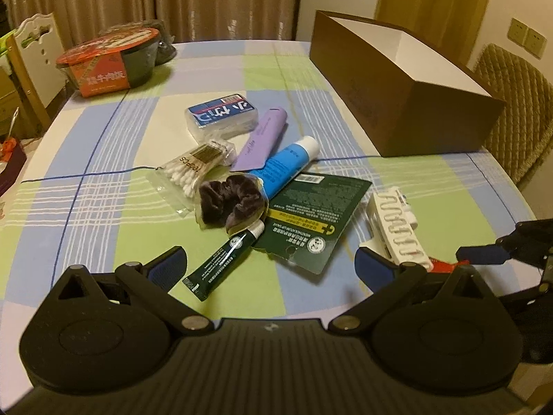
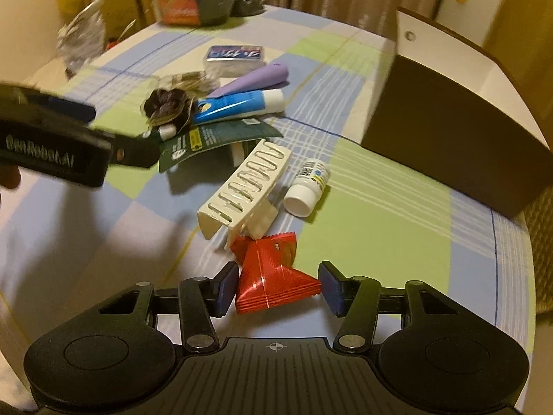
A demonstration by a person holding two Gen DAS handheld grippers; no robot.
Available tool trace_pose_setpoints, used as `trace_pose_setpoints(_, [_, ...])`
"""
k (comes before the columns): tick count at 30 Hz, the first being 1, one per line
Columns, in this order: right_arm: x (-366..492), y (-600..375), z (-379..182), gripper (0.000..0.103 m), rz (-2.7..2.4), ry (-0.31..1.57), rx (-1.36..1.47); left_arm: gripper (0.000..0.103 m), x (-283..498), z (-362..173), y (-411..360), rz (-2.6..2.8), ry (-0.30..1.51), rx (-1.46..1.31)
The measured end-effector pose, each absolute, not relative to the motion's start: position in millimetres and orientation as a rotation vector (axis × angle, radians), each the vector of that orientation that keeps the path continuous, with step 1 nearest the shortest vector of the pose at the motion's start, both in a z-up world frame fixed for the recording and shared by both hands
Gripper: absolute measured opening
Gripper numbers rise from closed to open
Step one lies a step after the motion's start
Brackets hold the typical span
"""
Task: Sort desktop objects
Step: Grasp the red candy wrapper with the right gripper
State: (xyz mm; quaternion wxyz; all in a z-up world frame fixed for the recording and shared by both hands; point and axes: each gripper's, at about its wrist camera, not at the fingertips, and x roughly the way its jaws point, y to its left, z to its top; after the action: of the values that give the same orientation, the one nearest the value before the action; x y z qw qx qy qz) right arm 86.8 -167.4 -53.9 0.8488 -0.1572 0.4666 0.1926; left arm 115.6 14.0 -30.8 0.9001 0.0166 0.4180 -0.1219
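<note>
My left gripper (image 1: 273,268) hovers open over the near end of a pile: a dark green tube (image 1: 224,263), a green card pack (image 1: 311,218), a dark scrunchie (image 1: 231,204), a blue tube (image 1: 287,166), a purple tube (image 1: 262,138), a cotton-swab bag (image 1: 193,173) and a blue-labelled box (image 1: 221,116). None of them sits between its fingers. My right gripper (image 2: 278,287) has half-closed jaws pressing both sides of a red snack packet (image 2: 269,276) that rests on the cloth. Just beyond the packet lie a white hair claw clip (image 2: 249,183) and a small white bottle (image 2: 307,186).
An open brown box (image 1: 397,79) with a white inside stands at the back right of the checked tablecloth (image 1: 103,207). An instant-food bowl (image 1: 110,58) sits at the back left. Chairs stand at the table's left and right edges, with curtains behind.
</note>
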Motion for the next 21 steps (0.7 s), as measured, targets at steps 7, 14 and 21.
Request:
trace_pose_setpoints(7, [93, -169, -60, 0.049, 0.499, 0.969, -0.4, 0.102, 111, -25, 3, -0.247, 0.853, 0.019])
trace_pose_setpoints(14, [100, -180, -59, 0.048, 0.526, 0.964, -0.39, 0.094, 113, -23, -12, -0.31, 0.858, 0.013])
trace_pose_setpoints(21, [100, -201, -53, 0.048, 0.489, 0.962, -0.355, 0.093, 114, -21, -32, -0.371, 0.842, 0.05])
